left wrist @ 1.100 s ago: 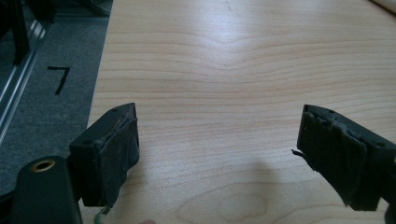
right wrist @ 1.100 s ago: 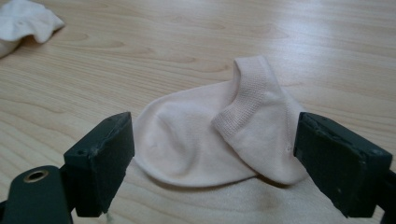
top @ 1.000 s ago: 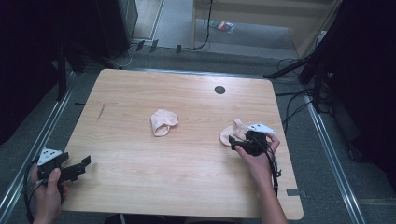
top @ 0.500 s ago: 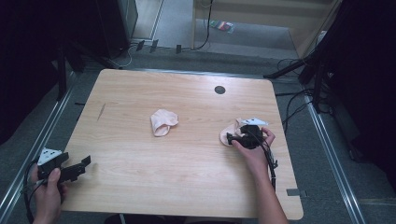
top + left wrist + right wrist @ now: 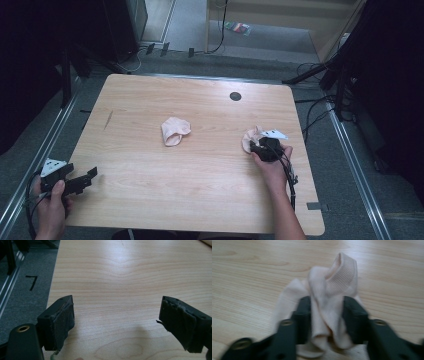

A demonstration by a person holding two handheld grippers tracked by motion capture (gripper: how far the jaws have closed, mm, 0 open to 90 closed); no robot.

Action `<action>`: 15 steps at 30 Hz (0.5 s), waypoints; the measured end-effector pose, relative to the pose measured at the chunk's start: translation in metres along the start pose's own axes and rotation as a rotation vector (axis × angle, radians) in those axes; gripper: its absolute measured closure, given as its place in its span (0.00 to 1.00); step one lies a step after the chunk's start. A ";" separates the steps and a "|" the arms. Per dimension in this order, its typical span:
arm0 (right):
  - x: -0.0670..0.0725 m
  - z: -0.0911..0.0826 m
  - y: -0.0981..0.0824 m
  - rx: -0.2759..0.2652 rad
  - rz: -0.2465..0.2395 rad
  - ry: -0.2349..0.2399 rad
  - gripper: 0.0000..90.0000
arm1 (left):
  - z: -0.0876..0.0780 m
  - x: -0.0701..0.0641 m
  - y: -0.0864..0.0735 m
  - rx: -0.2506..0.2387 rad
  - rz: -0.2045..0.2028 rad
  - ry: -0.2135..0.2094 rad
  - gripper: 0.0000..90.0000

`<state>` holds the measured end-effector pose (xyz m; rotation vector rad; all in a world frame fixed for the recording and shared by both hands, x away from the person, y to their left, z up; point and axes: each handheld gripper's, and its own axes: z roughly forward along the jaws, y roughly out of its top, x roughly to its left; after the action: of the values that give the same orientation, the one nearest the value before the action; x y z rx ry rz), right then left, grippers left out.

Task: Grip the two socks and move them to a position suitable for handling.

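Two pale pink socks lie on the wooden table [image 5: 150, 200]. One crumpled sock [image 5: 175, 131] rests near the middle. The other sock [image 5: 248, 139] [image 5: 332, 282] is bunched up at the right side, its ribbed cuff standing upward. My right gripper [image 5: 257, 148] [image 5: 327, 315] has just been closing, and its jaws now pinch a fold of this sock between them. At the front left corner of the table my left gripper [image 5: 87, 177] [image 5: 117, 322] is held open above bare wood, nothing between its fingers.
A round dark grommet hole [image 5: 235, 96] sits near the table's far edge. Grey floor and metal rails [image 5: 350, 150] run along both sides of the table. Cables [image 5: 315, 107] lie on the floor at the right.
The right gripper's jaws have closed onto the right-hand sock, bunching it. The left hand and gripper have stayed where they were.
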<state>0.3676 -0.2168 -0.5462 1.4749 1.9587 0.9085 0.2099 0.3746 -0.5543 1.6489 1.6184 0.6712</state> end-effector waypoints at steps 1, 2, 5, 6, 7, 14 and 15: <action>-0.002 -0.001 -0.002 -0.013 0.005 -0.012 0.81 | 0.000 0.000 0.000 -0.002 0.003 0.002 0.15; -0.003 -0.001 -0.003 -0.018 0.020 -0.019 0.87 | 0.000 0.000 0.000 -0.003 0.004 0.005 0.15; -0.008 -0.004 0.001 0.007 0.082 -0.013 0.92 | -0.001 -0.001 0.000 -0.012 0.010 0.006 0.15; -0.008 -0.005 0.001 0.000 0.083 -0.020 0.93 | -0.001 -0.002 0.000 -0.011 0.016 0.010 0.15; -0.007 -0.006 0.002 -0.011 0.077 -0.026 0.93 | -0.001 -0.002 0.000 -0.009 0.018 0.011 0.15; 0.000 -0.030 0.014 -0.056 0.116 -0.016 0.93 | -0.003 -0.002 0.004 -0.010 0.004 0.024 0.15; 0.001 -0.035 0.017 -0.059 0.126 -0.013 0.93 | -0.004 -0.003 0.005 -0.015 0.005 0.028 0.15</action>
<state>0.3513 -0.2198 -0.5107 1.5807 1.8300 0.9991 0.2097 0.3720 -0.5473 1.6400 1.6262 0.7102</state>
